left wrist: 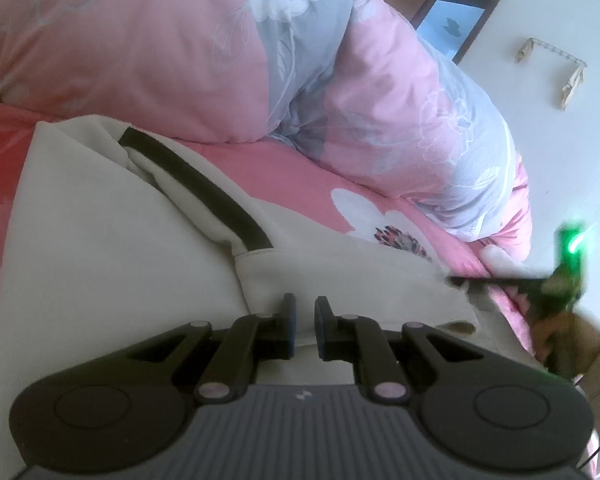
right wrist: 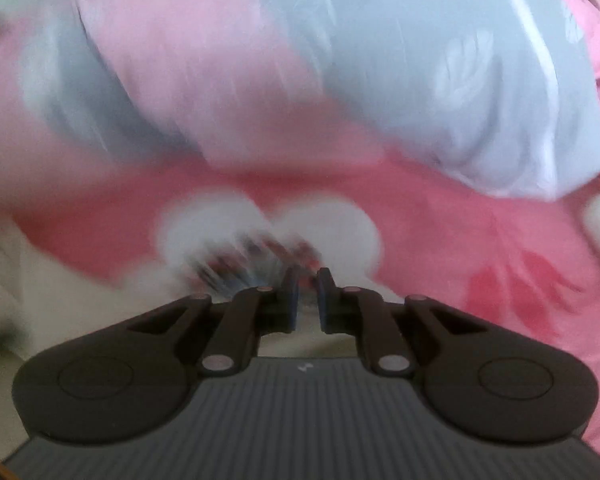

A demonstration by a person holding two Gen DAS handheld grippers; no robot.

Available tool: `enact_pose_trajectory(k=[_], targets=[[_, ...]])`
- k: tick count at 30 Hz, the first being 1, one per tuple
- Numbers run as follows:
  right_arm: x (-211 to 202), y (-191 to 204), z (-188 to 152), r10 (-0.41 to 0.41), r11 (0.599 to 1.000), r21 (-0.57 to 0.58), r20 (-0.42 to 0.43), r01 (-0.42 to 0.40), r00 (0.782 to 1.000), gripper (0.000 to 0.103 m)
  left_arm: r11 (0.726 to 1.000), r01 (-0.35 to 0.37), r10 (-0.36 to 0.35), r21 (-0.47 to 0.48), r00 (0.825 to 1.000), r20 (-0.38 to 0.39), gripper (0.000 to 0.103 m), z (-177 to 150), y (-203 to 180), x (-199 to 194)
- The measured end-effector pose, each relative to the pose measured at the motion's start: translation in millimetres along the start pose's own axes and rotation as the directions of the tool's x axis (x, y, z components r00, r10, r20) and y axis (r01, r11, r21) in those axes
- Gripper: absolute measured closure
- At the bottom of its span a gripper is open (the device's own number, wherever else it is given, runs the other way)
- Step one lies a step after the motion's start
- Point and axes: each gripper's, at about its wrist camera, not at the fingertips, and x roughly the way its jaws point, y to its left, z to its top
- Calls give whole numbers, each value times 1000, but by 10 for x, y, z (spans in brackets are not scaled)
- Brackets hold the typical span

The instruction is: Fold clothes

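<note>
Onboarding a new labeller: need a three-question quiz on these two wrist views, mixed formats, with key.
1. True or false: the cream fabric garment with a black trim strip lies on the pink floral bedsheet.
2. Multiple choice: what is bunched up behind the garment? A) a pink and grey floral quilt B) a blue towel C) a cardboard box
3. Fill in: the left claw is closed on a fold of the ___ garment.

Key: 1 true. 2 A. 3 cream.

The right wrist view is motion-blurred; the right claw shows its jaws nearly together, with no cloth visibly between them.
</note>
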Motion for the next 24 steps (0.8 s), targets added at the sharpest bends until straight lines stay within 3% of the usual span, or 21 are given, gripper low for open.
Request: enact_pose_trajectory(k=[1, 2, 5, 8, 10, 12, 15, 17, 20, 21, 24], targets=[[113, -66, -122, -16, 1000, 1, -29, 16, 999, 98, 1000, 2, -2, 0, 1000, 0, 91, 2, -3, 4], [95, -131, -161, 12, 999, 34, 2, -12, 1000, 98, 1000, 2, -2, -2, 1000, 0, 91, 5, -2, 4], [-81, -126, -16, 8, 994, 109, 17, -10, 1000, 98, 1000, 4, -4, -3, 1000, 0, 91, 12, 1, 3], [-441, 228, 136, 19, 1000, -1, 111, -19, 994, 93, 1000, 23, -23, -2, 1000, 2, 85, 17, -1, -6], [-632, 460, 167, 111, 993, -48, 145, -106, 983, 93, 999, 54, -54, 5, 999, 4, 68, 18, -15, -17], [-690, 671, 73, 208, 975, -105, 130, -196, 969, 93, 997, 71, -71, 32, 997, 7, 58, 10, -63, -29], [-349, 860, -293, 180, 961, -210, -34, -183, 983, 88, 996, 77, -78, 55, 997, 13, 56, 4, -108, -52], [-333, 791, -376, 196, 964, -182, 2, -192, 981, 88, 996, 78, -79, 47, 997, 21, 56, 10, -100, -74], [-478, 820, -86, 131, 987, -93, -23, -133, 991, 87, 996, 73, -75, 53, 996, 43, 56, 16, -123, -122], [-584, 894, -24, 125, 985, -119, 14, -122, 992, 86, 996, 69, -73, 59, 996, 52, 56, 17, -136, -141], [-735, 1121, 106, 255, 961, -136, 92, -242, 962, 86, 995, 53, -60, 80, 994, 86, 56, 10, -174, -199]])
